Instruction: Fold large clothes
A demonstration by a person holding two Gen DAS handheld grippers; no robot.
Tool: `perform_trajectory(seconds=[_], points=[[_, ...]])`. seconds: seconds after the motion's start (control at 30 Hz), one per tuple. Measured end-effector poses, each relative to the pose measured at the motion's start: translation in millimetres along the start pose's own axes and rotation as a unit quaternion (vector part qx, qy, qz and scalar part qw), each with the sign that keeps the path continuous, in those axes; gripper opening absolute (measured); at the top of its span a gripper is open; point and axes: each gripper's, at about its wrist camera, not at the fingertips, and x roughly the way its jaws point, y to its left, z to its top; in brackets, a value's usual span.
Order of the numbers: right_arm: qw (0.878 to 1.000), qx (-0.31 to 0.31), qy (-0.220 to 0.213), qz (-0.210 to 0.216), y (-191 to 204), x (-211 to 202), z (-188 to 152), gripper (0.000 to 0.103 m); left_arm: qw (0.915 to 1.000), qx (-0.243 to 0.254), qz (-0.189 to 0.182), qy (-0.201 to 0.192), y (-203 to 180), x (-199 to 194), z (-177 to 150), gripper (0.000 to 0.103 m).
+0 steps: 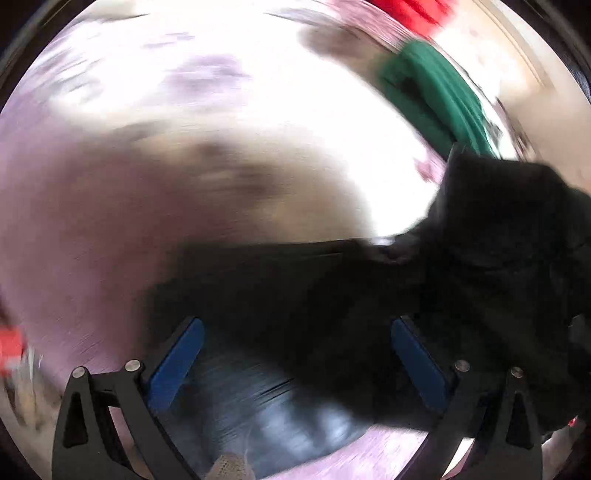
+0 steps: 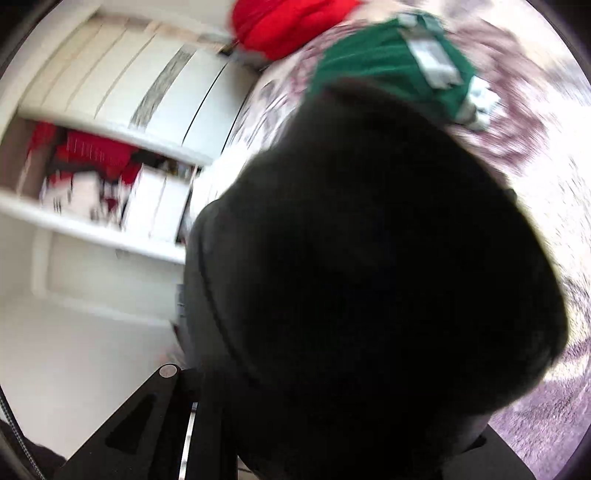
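While the black garment (image 1: 369, 314) drapes over the patterned bed (image 1: 92, 240) between the left hand-held gripper's (image 1: 295, 354) spread fingers, and hides the right hand-held gripper's jaws, I would slow down and re-grip a clear edge.

Surface: pale bed cover with a blurred purple-pink pattern (image 1: 110, 229), brightly lit toward its far side.
On it, near: large black cloth garment (image 1: 332, 295), spread and bunched to the right.
On it, farther: folded dark green fabric piece (image 1: 436, 92), just beyond the black garment.
On it, far edge: bright red fabric bundle (image 2: 288, 22).
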Motion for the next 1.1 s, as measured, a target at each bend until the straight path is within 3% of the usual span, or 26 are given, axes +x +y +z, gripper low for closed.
perform_trajectory(seconds=[0.17,0.33,0.43,0.47,0.5,0.53,0.57,0.63,0.7,0.8,0.87,0.97,1.03,1.1], points=[[0.987,-0.137,0.073,-0.039,97,70,-63,0.021,0.9932,-0.093,0.066,-0.021,109,-74,-47,0.103],[0.959,-0.187,0.204,-0.063,129,180,-152,0.021,0.9821,-0.131,0.126,-0.048,166,-121,-91,0.103],[0.936,-0.187,0.28,-0.101,122,233,-197,0.036,0.9785,-0.148,0.131,-0.058,170,-133,-108,0.103],[0.934,-0.187,0.287,-0.102,124,237,-202,0.048,0.9778,-0.153,0.129,-0.062,168,-134,-110,0.103],[0.934,-0.187,0.29,-0.093,128,236,-204,0.061,0.9774,-0.158,0.124,-0.066,164,-138,-114,0.103],[0.936,-0.175,0.301,-0.057,134,231,-202,0.091,0.9764,-0.162,0.124,-0.069,163,-142,-117,0.103],[0.937,-0.156,0.312,-0.025,138,224,-201,0.103,0.9754,-0.168,0.123,-0.072,160,-141,-112,0.103],[0.935,-0.113,0.334,0.039,149,205,-197,0.103,0.9751,-0.178,0.104,-0.082,156,-148,-114,0.103],[0.926,-0.099,0.356,0.078,156,190,-195,0.103,0.9751,-0.18,0.096,-0.087,148,-147,-110,0.103],[0.925,-0.064,0.36,0.108,149,154,-173,0.103,0.9772,-0.18,0.081,-0.078,131,-134,-110,0.103],[0.932,-0.055,0.349,0.084,133,140,-152,0.103,0.978,-0.184,0.068,-0.072,120,-118,-111,0.103],[0.946,-0.058,0.318,0.005,85,119,-106,0.103,0.9789,-0.181,0.078,-0.054,102,-70,-115,0.103],[0.949,-0.055,0.308,-0.033,53,118,-81,0.103,0.9748,-0.168,0.146,-0.015,97,-26,-122,0.103],[0.945,-0.056,0.318,-0.045,22,129,-60,0.103,0.972,-0.185,0.145,0.005,106,4,-134,0.103]])
